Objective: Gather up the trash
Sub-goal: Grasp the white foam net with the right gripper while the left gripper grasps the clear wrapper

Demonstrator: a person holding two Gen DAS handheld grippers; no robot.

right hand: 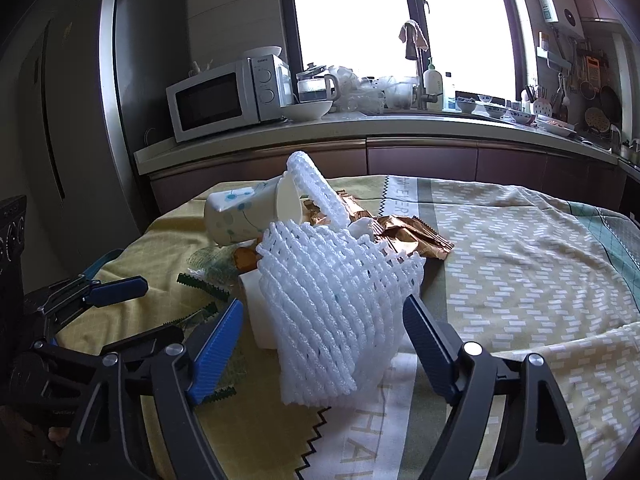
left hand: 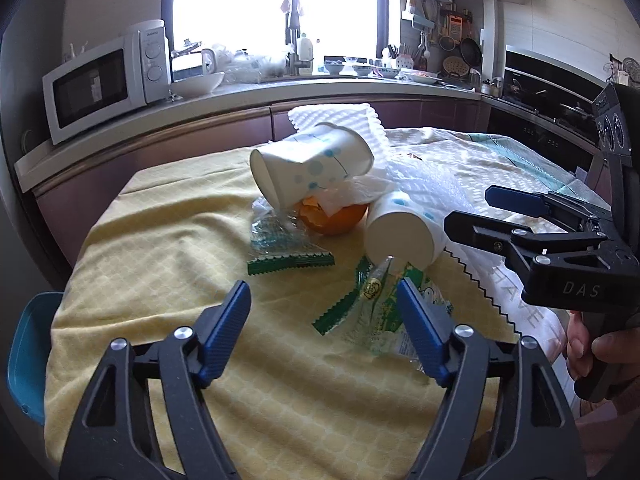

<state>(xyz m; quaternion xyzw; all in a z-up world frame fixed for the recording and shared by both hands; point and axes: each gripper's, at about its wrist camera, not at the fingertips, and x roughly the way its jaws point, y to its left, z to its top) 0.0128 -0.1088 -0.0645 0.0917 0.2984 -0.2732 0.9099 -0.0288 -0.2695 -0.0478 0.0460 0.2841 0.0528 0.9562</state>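
Now | left tongs [left hand: 322,304] tilted down, open | right tongs [right hand: 322,320] likewise

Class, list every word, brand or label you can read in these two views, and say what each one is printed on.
"DAS": on the black body of the right gripper.
"HAVE": on the white band of the tablecloth; in the right wrist view it is cut off.
"EVER": partly legible on that band's far end.
Microwave brand: too small to read.
Green snack wrapper print: too blurred.
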